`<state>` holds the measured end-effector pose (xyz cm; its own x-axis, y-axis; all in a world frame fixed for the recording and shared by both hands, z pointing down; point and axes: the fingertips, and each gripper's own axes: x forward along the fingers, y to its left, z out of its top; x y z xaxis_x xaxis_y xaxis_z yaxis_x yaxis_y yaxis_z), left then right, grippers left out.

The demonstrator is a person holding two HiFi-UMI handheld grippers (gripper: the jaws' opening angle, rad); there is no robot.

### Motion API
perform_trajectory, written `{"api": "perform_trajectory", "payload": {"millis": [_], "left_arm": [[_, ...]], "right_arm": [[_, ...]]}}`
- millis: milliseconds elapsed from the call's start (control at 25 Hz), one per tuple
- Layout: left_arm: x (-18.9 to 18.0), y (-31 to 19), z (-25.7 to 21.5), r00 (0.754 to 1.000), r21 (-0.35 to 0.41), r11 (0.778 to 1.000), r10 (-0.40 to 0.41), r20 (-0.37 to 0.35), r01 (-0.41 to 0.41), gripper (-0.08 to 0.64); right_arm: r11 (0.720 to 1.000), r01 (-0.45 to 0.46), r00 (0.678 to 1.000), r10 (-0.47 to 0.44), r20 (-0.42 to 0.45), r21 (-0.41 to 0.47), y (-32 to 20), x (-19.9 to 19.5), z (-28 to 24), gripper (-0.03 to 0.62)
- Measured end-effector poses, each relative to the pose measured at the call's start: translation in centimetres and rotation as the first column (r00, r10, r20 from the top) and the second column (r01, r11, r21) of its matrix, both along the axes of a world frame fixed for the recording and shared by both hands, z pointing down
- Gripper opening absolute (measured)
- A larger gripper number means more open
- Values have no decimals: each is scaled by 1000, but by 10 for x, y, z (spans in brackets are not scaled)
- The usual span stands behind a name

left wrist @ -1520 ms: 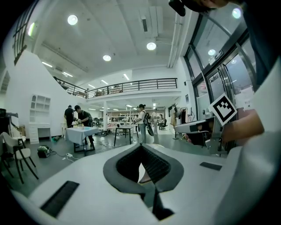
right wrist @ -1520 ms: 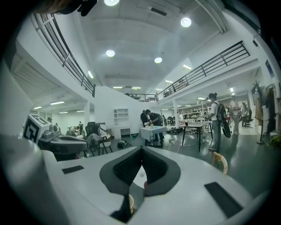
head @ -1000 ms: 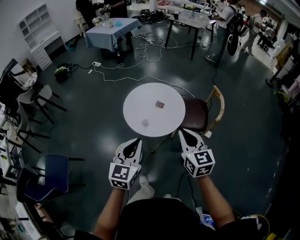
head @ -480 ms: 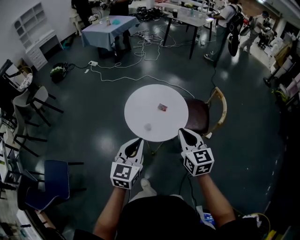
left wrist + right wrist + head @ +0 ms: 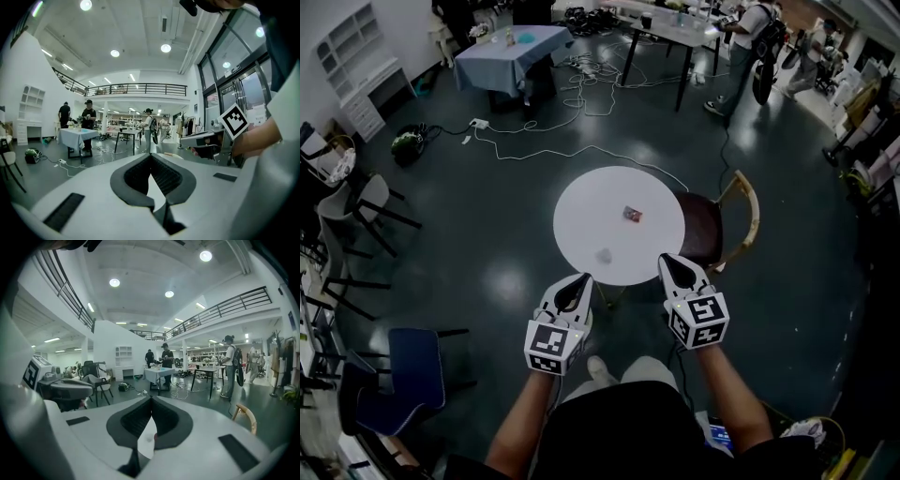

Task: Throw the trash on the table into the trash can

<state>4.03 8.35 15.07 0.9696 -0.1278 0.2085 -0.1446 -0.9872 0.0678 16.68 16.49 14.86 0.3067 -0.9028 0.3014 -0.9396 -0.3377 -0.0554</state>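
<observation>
Since the round white desk [image 5: 581, 202] lies just ahead and below, the left gripper [image 5: 579, 279] and right gripper [image 5: 667, 260], fingers pressed together on nothing, should spread them before descending on the red wrapper [image 5: 632, 214] near its middle, then the pale scrap [image 5: 604, 254] closer in.

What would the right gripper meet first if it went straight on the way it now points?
Probably the near rim of the round white table, just ahead of the right gripper; depth is unclear.
</observation>
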Motion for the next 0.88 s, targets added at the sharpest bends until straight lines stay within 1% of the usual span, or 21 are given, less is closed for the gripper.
{"api": "perform_trajectory", "payload": {"millis": [240, 440, 680, 880], "left_arm": [[4, -13, 13, 1000, 3, 1000, 7, 23, -7, 8], [16, -16, 19, 999, -6, 1000, -2, 47, 2, 8], [38, -19, 28, 997, -21, 999, -35, 67, 37, 8], [63, -20, 45, 994, -46, 997, -65, 89, 70, 8]], "right_arm": [[999, 29, 999, -30, -12, -34, -14, -4, 17, 18], [996, 73, 997, -73, -9, -47, -25, 4, 25, 18], [994, 99, 995, -98, 20, -40, -35, 35, 33, 18], [987, 135, 991, -133, 33, -84, -41, 63, 55, 18]]}}
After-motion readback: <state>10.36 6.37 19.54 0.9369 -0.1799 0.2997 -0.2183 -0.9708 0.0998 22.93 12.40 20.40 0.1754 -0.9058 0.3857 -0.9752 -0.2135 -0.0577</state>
